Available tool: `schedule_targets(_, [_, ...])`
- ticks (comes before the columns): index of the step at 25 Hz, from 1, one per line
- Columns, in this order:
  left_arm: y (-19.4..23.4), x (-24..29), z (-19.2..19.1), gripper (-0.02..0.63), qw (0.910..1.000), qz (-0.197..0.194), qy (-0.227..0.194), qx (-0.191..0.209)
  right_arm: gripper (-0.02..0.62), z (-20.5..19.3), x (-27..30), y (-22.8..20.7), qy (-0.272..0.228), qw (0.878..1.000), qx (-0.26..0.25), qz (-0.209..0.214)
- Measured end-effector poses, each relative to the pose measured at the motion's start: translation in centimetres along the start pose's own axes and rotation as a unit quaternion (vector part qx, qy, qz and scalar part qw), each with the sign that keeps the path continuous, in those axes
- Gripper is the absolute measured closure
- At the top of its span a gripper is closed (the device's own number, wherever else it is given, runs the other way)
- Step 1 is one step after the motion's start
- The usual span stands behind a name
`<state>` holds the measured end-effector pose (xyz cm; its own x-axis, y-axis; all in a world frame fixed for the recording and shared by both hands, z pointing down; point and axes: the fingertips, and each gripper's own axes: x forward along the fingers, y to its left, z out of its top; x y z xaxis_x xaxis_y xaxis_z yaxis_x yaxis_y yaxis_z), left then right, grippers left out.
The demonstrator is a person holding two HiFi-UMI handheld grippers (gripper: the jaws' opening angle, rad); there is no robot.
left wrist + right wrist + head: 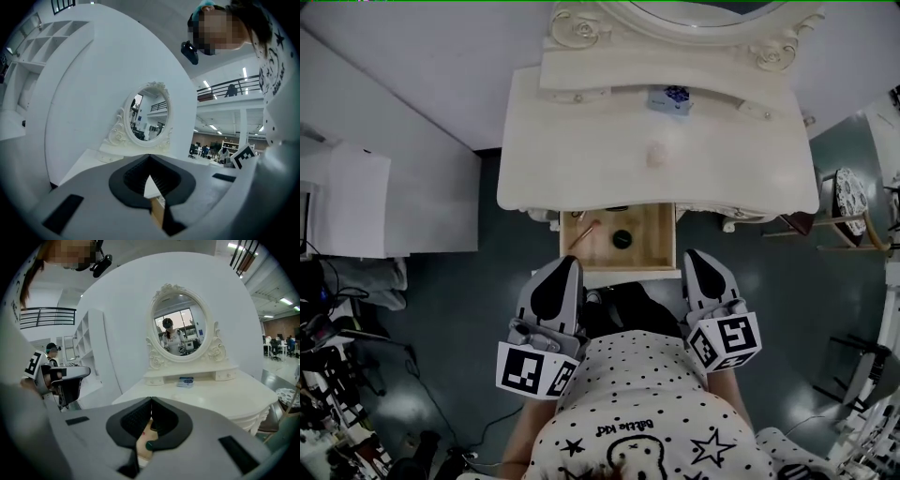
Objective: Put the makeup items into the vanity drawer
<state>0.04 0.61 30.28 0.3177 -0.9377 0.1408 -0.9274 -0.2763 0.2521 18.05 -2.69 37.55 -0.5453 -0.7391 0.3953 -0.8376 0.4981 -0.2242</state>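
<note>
While my left gripper (565, 272) and right gripper (697, 261) hang shut and empty, I'd fetch the box (668, 99) for the drawer (652, 244).

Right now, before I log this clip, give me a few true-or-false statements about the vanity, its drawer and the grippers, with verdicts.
1. The vanity drawer is open. True.
2. The drawer is empty. False: a round black item and a slim pinkish stick lie in it.
3. A small blue box sits on the vanity top. True.
4. The right gripper holds the blue box. False: its jaws are together on nothing, and the box is on the vanity top.
</note>
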Motion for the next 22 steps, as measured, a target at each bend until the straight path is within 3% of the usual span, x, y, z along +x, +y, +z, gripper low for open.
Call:
schedule_targets(10, [-0.4, 0.7, -0.4, 0.604, 0.9998, 0.017, 0.005, -0.004, 0.586, -0.4, 1.0, -0.5, 0.014, 1.0, 0.002, 0.022])
schedule_targets(22, [2.7, 2.2, 0.5, 0.604, 0.9992, 0.002, 0.039, 0.006, 0.586, 0.3, 1.9, 1.0, 0.011, 0.999, 0.026, -0.02])
